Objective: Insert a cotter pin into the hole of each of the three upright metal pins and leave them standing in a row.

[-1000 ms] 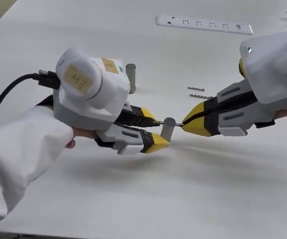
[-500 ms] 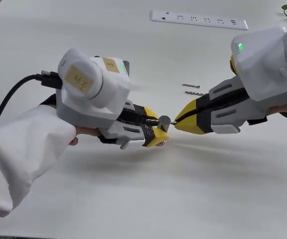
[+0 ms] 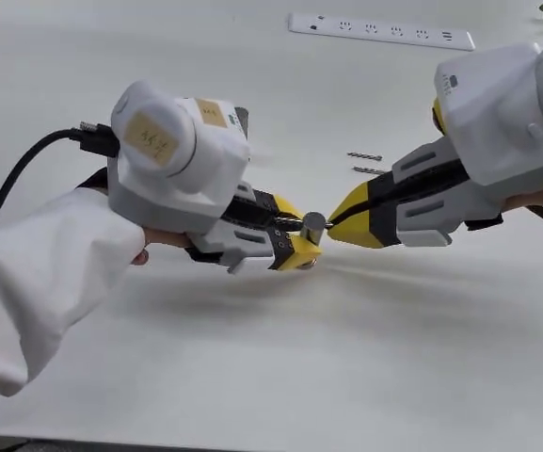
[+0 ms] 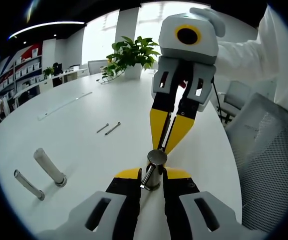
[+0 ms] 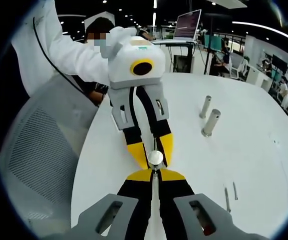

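1. A short grey cylindrical metal pin [image 3: 313, 226] with a flat round head sits upright at the middle of the scene, low over the white table [image 3: 346, 367]. I can't tell whether its foot touches the surface.
2. The left gripper [image 3: 299, 237], yellow-tipped with a white and grey body, has its jaws clamped against the metal pin's shaft from both sides, just under the head [image 4: 153, 170].
3. A thin silver cotter pin [image 5: 154, 176] points straight at the metal pin, its tip meeting it just below the head. Whether it has entered the hole is too small to make out.
4. The right gripper [image 3: 339, 226] faces the metal pin from the opposite side. Its jaws are pinched almost together on the cotter pin's rear end.
5. Two more grey standing pins [image 5: 211, 122] [image 5: 204, 106] wait upright well behind the metal pin, close beside each other.
6. Two loose spare cotter pins [image 3: 365, 156] [image 3: 370, 170] lie flat beyond the metal pin, side by side, near the right gripper's body.
7. Farther off past the metal pin, a long white power strip [image 3: 381, 30] lies by the table's far edge.
8. A leafy green potted plant [image 4: 131, 52] stands at the table's end.
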The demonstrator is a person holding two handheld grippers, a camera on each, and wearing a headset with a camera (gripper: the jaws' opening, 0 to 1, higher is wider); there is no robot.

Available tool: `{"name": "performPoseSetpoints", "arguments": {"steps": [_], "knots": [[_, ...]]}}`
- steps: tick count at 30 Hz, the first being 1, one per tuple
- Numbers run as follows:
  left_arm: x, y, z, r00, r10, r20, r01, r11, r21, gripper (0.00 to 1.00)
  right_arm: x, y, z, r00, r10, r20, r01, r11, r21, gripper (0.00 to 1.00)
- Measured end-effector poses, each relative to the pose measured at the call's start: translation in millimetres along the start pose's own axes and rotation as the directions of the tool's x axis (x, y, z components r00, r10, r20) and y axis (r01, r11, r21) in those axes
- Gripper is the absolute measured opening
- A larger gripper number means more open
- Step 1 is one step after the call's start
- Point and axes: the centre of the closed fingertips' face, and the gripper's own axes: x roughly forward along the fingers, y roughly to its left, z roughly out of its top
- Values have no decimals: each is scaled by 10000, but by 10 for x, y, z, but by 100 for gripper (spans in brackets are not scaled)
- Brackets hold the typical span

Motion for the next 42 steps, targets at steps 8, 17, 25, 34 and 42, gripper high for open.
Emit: {"name": "performPoseSetpoints", "arguments": {"steps": [8, 17, 25, 34, 42], "knots": [[-39, 12, 2, 9999, 107, -3, -107, 9999, -30, 20, 8, -56, 14, 9993, -360, 41, 359, 9992, 181, 4], [-196, 8, -41, 9986, 515, -73, -514, 9986, 122, 43, -4, 11, 88, 9983, -529, 248, 522, 9982, 277, 17], [-378, -64, -51, 9985, 517, 190, -511, 9981, -336, 66, 80, 50, 89, 9975, -580, 393, 561, 9974, 462, 16], [-531, -94, -120, 9960, 735, 500, -681, 9924, -1022, 82, 158, 33, 49, 9969, -667, 410, 635, 9952, 751, 15], [-643, -208, -122, 9965, 600, 575, -537, 9931, -1044, 97, 211, 33, 49, 9971, -665, 379, 636, 9953, 729, 11]]}}
